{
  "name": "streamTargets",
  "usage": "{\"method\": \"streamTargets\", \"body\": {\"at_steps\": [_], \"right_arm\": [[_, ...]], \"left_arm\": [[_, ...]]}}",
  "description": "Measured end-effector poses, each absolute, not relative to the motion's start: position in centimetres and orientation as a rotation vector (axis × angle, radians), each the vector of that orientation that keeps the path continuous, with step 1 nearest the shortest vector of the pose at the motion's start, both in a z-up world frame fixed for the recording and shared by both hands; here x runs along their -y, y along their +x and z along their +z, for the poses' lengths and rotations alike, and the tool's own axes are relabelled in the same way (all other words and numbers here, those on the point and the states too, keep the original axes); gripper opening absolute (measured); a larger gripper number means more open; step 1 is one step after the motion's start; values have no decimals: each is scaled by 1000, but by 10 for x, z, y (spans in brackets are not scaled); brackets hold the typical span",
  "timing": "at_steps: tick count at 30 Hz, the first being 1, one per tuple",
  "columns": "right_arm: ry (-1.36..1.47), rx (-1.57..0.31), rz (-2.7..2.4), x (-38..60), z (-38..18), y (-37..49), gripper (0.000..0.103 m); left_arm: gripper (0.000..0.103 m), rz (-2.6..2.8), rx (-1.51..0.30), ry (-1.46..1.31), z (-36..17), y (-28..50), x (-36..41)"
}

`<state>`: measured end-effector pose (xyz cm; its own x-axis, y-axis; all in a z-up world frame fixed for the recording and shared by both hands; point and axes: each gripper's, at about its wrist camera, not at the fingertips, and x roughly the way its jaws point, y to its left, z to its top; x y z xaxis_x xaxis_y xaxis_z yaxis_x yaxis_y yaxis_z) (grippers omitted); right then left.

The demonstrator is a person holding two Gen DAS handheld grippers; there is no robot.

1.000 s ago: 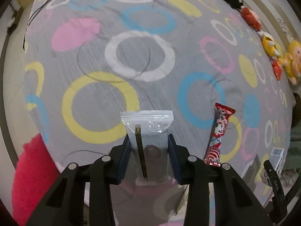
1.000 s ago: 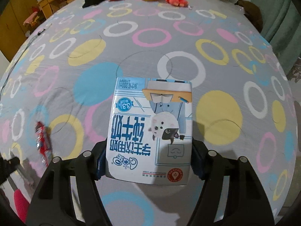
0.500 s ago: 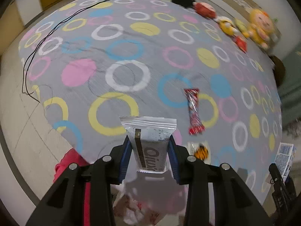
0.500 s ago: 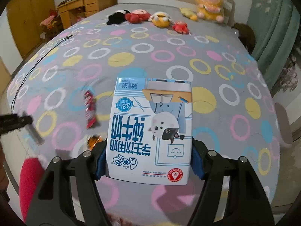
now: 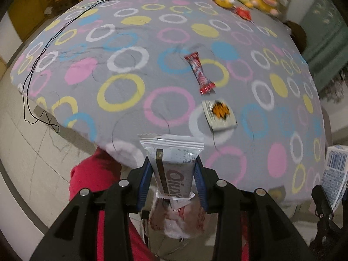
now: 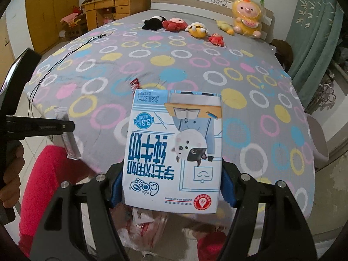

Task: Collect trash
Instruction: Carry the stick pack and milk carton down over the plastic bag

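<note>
My feeds are evenly lit by soft indoor light, dim toward the room's corners, with only faint shadows. Both fisheyes bow the bed (image 6: 250, 100) hard and vignette black at the edges. The left view smears the small white packet (image 5: 219, 117), probably motion blur; the milk carton (image 6: 174, 152) print stays crisp.

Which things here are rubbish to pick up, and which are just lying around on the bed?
Rubbish for the job:
- snack wrapper, held in the left gripper
- milk carton, held in the right gripper
- red wrapper
- small packet
- plastic bag

Just lying about:
- plush toys
- black cable
</note>
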<state>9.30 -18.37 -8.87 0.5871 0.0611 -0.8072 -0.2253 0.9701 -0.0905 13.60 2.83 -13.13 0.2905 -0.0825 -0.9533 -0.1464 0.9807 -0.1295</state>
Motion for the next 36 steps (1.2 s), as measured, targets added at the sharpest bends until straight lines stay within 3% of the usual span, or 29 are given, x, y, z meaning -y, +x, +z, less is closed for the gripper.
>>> {"method": "streamTargets", "body": {"at_steps": [18,36], "right_arm": [[-154,-995,172,160,-138,7,68],[-105,-1128,137,159,-199,-13,68]], "left_arm": [[37,-104,-1334,-96,-168,50,12],[37,-168,-1442,-96,-229,36,32]]}}
